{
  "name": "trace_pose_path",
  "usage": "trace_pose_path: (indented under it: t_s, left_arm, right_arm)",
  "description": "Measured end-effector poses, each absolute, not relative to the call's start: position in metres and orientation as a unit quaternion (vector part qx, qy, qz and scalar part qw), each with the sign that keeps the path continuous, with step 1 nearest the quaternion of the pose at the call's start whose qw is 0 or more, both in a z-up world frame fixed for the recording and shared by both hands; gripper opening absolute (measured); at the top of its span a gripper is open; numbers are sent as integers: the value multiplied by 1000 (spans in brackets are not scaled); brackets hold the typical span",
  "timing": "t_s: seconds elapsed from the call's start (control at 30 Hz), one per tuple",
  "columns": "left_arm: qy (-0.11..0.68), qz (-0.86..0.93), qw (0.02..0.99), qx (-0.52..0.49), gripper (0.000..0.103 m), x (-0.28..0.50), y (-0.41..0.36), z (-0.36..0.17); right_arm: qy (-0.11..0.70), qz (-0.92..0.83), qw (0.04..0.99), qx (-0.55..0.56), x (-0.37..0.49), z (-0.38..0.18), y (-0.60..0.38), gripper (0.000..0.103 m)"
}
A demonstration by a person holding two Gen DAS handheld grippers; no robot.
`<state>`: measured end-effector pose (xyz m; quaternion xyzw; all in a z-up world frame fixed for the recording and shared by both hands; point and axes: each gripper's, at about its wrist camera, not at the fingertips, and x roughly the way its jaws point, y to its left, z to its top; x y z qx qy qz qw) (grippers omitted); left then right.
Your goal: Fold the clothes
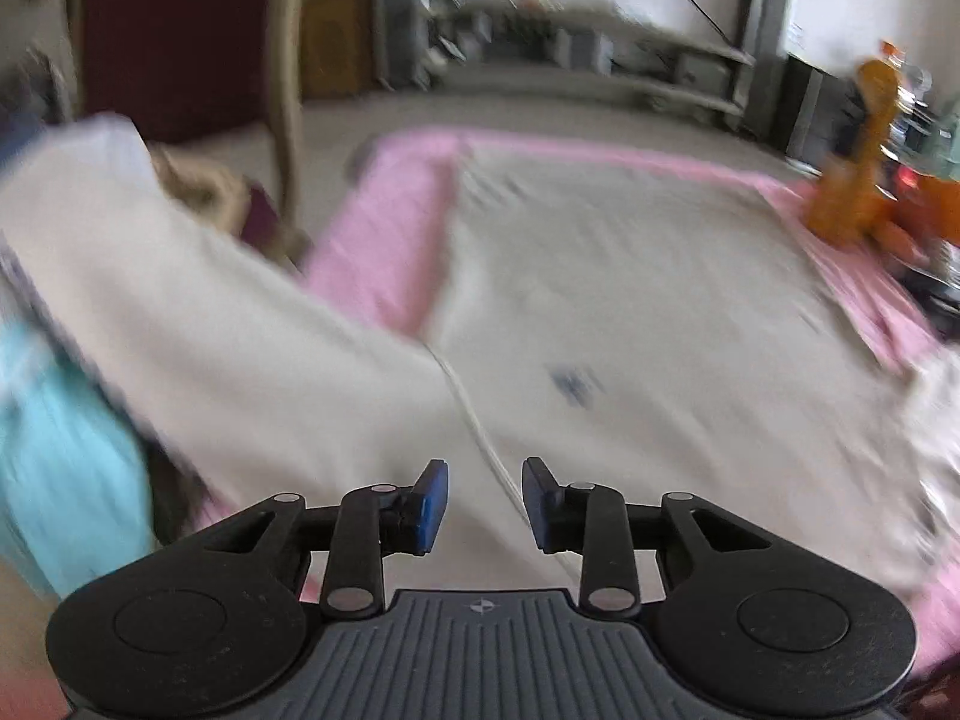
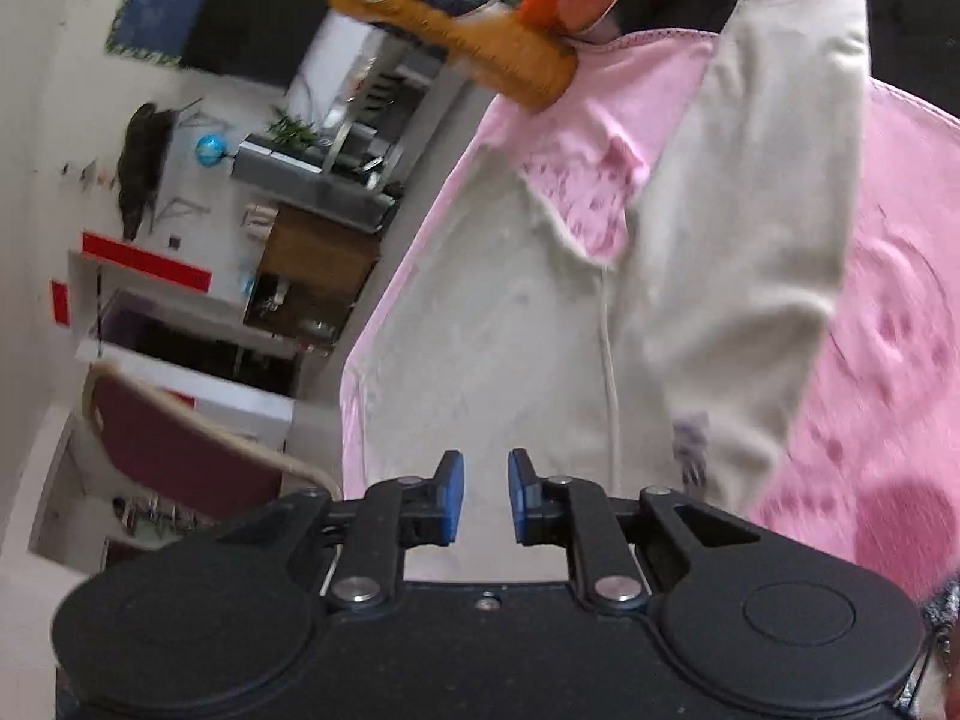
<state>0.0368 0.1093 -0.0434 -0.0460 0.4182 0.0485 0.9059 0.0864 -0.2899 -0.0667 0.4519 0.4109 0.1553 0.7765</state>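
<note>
Both tongs, left tongs [image 1: 485, 504] and right tongs [image 2: 486, 495], part-open and empty over cream top [image 1: 630, 312] spread flat on pink sheet [image 1: 390, 228], sleeve [image 1: 198, 312] trailing off table's left edge; grab sleeve, fold inward, keep flat.

- Soft, even daylight fills both views; shadows are faint and there is no harsh glare.
- The left wrist view is heavily motion-smeared: the cream garment [image 1: 600, 312] and the orange bottle [image 1: 852, 180] at the right edge streak.
- The right wrist view is sharper, blurring towards the pink sheet [image 2: 888, 330] at right.
- Fisheye bending curves the edges, with dark corners.
- Only the black gripper bodies at the bottom stay crisp.
</note>
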Motion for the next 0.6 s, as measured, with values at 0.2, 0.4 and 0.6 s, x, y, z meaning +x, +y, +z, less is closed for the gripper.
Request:
trace_pose_path:
  t_s: [0.2, 0.4, 0.6]
  left_arm:
    - [435, 36, 896, 81, 36, 34, 63, -67]
    - [447, 23, 890, 87, 38, 40, 58, -79]
    - [446, 15, 889, 106, 38, 37, 52, -84]
  right_arm:
    - [453, 136, 795, 381, 97, -79, -266, 26]
    - [464, 132, 835, 267, 99, -78, -233, 26]
    - [475, 175, 840, 194, 91, -82, -206, 26]
